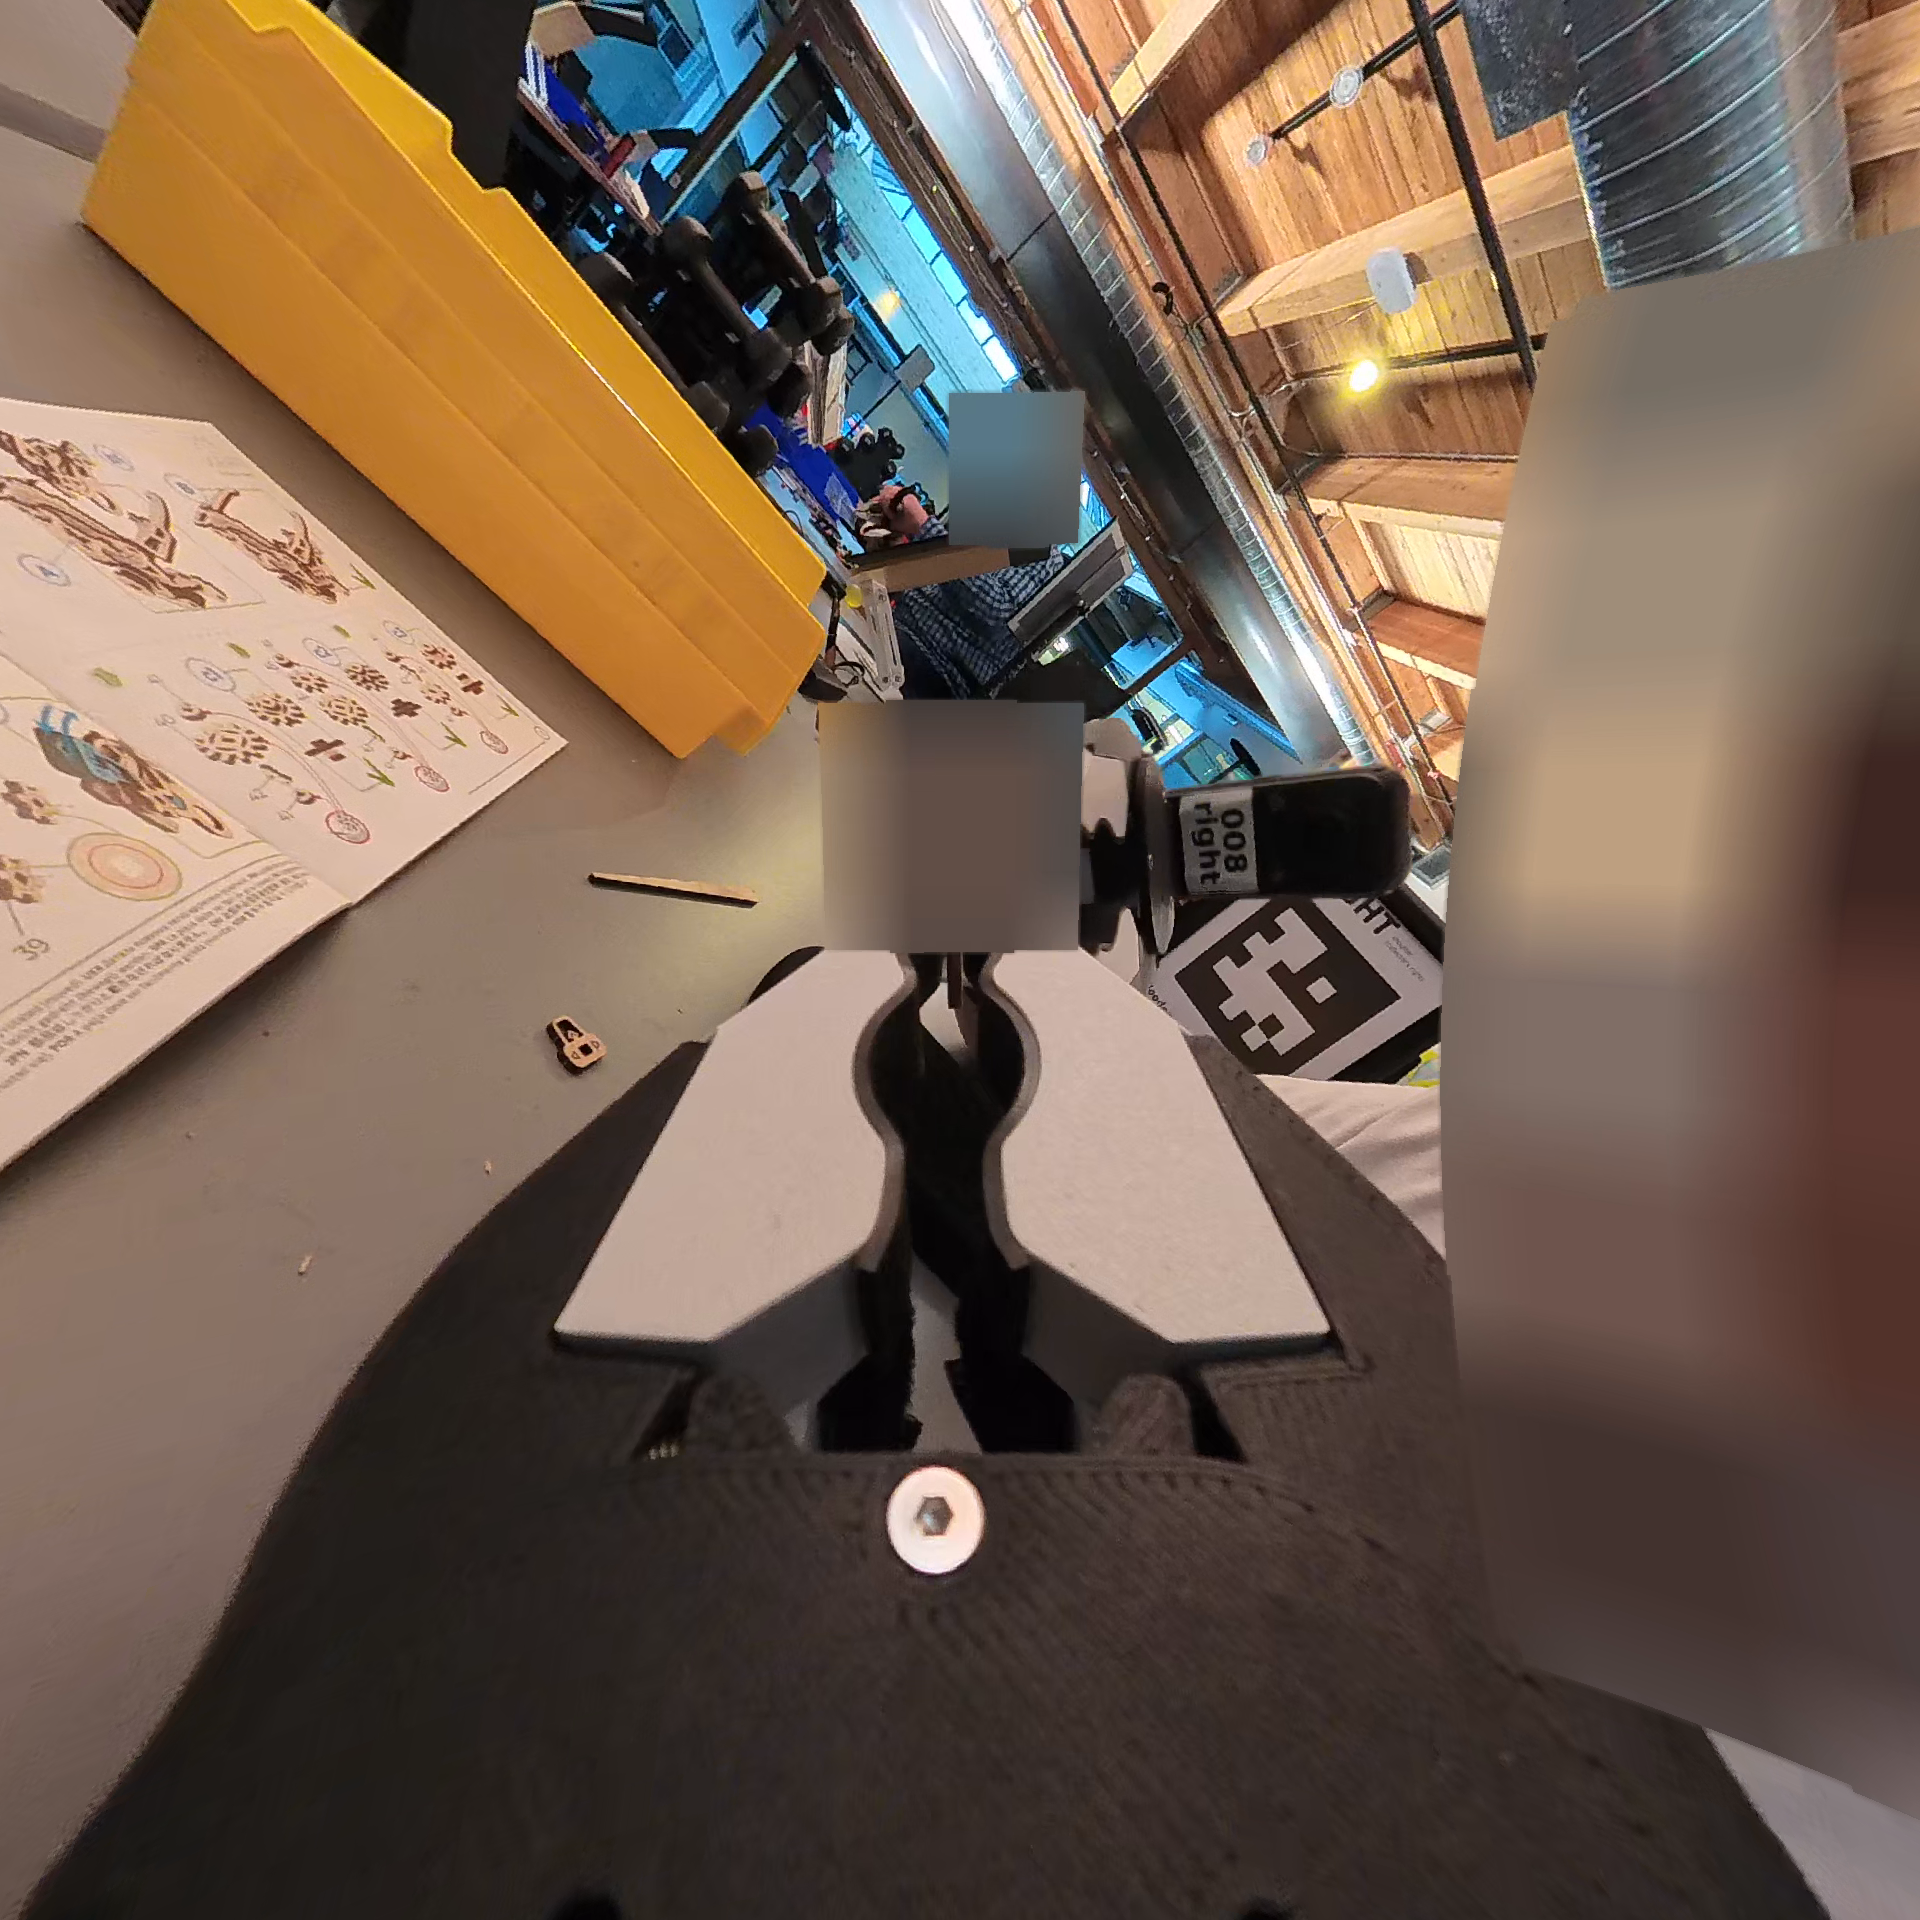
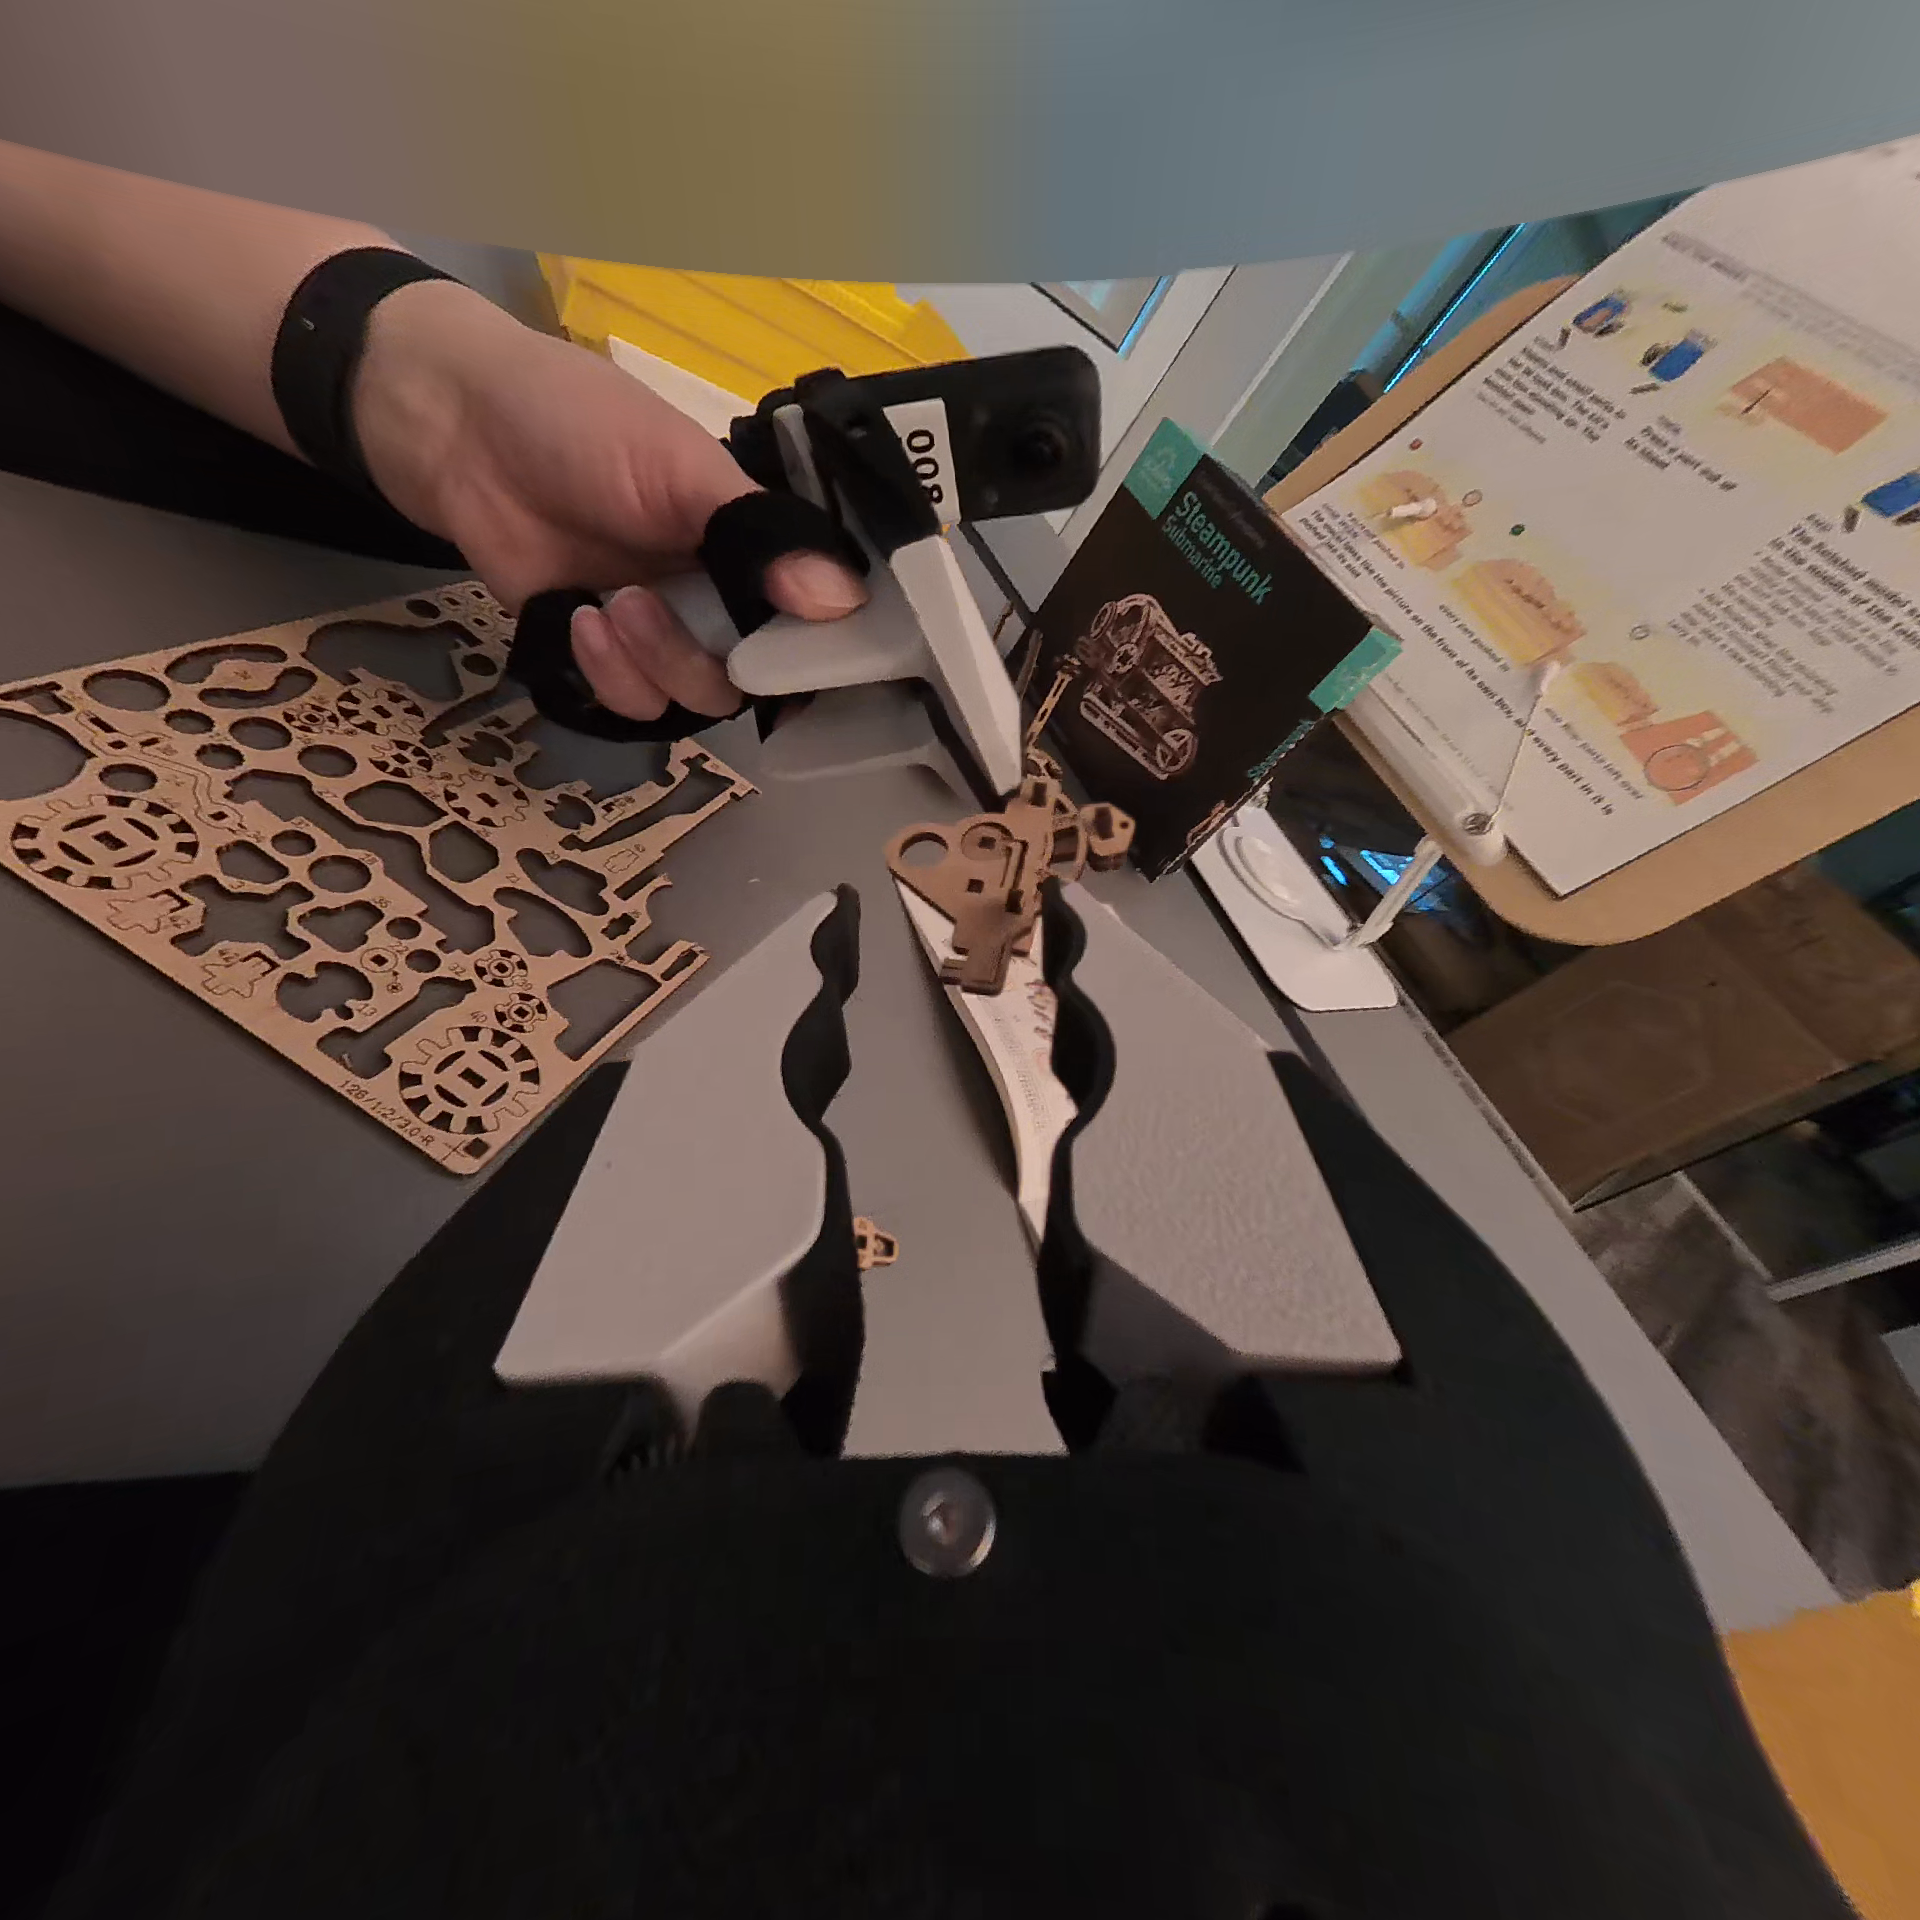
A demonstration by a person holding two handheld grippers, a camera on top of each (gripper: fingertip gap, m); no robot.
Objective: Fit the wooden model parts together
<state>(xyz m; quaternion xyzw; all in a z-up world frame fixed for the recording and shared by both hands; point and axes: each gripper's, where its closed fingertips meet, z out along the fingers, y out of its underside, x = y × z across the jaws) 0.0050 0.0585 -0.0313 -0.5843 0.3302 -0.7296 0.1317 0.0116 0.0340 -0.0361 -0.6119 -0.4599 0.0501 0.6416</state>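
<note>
1. Left gripper (image 2: pixel 1013 792) closed on wooden model (image 2: pixel 997 862), above the counter (image 2: pixel 208 1247)
2. Right gripper (image 2: pixel 956 914) parted, empty, at 6 o'clock of model
3. Punched wooden sheet (image 2: pixel 312 862) at 9 o'clock

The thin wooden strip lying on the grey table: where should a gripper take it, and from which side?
Probably at mid-length of the thin wooden strip, coming from above, jaws across its narrow width: it lies flat on the grey table, alone, long edges free.
</note>
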